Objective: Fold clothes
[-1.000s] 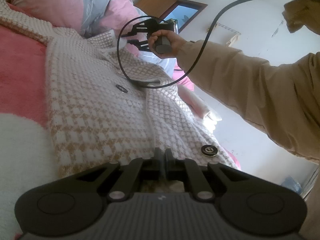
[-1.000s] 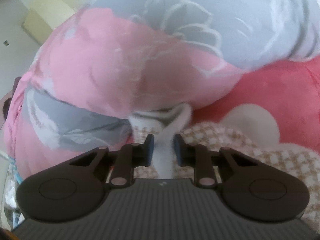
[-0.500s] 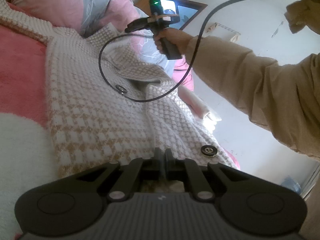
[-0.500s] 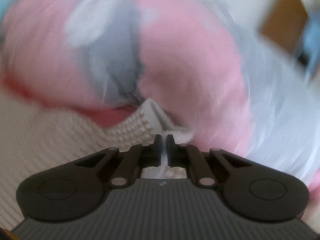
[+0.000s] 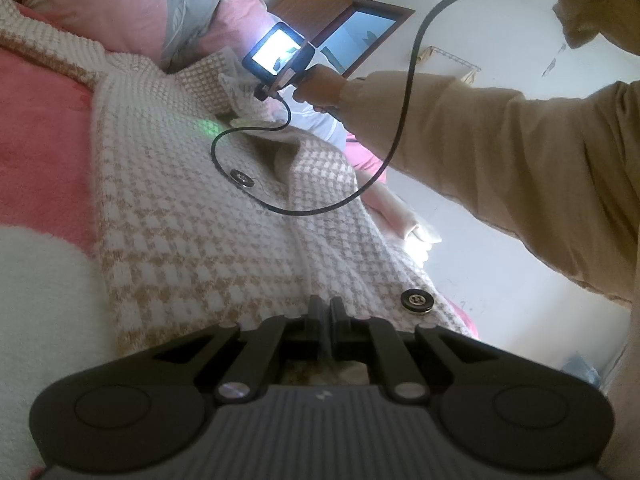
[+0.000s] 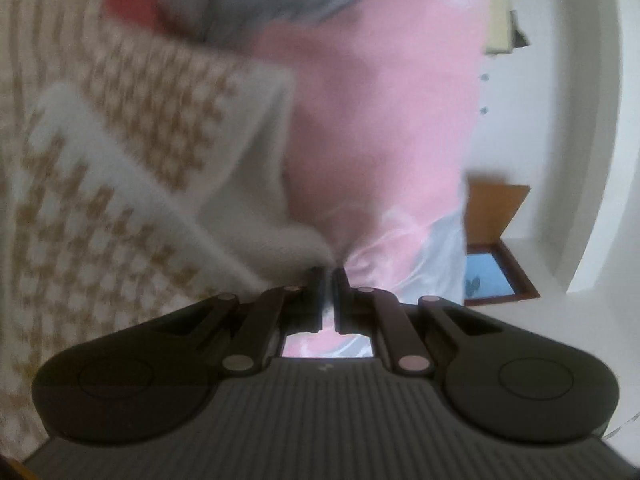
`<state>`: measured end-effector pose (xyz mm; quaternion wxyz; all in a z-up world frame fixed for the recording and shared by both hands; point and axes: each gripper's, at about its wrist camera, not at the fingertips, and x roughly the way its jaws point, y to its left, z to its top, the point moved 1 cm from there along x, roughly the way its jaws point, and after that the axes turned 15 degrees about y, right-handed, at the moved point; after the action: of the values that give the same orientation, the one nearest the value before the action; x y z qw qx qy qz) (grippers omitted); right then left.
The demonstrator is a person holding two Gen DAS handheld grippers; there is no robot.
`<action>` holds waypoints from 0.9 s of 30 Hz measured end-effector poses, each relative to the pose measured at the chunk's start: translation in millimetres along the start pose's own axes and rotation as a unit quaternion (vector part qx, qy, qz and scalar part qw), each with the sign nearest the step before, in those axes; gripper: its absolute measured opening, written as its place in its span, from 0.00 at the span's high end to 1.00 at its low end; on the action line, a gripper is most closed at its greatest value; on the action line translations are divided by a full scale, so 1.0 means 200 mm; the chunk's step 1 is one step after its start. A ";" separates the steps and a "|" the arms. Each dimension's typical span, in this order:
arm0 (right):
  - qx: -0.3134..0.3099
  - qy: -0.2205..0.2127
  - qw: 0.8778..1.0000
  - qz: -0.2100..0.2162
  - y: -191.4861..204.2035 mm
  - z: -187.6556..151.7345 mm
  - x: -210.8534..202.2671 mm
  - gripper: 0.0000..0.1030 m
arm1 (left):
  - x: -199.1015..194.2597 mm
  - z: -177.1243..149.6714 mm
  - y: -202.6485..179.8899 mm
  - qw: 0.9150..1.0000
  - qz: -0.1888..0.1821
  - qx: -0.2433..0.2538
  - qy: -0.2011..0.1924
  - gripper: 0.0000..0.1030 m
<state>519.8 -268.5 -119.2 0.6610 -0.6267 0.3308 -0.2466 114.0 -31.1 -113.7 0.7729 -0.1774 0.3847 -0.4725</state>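
A beige-and-white houndstooth jacket (image 5: 192, 240) with black buttons (image 5: 417, 301) lies flat on a pink bed cover (image 5: 40, 140). My left gripper (image 5: 326, 308) is shut on the jacket's near hem. At the far end, a hand holds the right tool, whose lit screen (image 5: 278, 56) faces this camera, at the lifted collar (image 5: 236, 88). In the blurred right wrist view, my right gripper (image 6: 328, 276) is shut on the white edge of that collar flap (image 6: 256, 216), which rises away from the jacket body (image 6: 80, 220).
A pink-and-grey floral quilt (image 5: 160, 4) is piled behind the collar. A black cable (image 5: 408, 100) loops over the jacket from the right tool. The person's beige sleeve (image 5: 500, 152) spans the right side. A framed picture (image 5: 360, 36) leans by the white wall.
The right gripper closed on the collar edge, rolled over and moved down toward the jacket, and the collar flap lifted with it. The left gripper stayed on the hem.
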 end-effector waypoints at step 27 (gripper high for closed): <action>0.336 -0.040 0.815 0.470 -0.71 -0.35 -0.05 0.66 | 0.01 0.01 -0.02 1.000 0.012 0.002 -0.001 0.94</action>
<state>474.8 -320.8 23.3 0.8788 -0.1434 0.4546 0.0234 113.2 -35.2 -110.9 0.7788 -0.1719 0.3856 -0.4639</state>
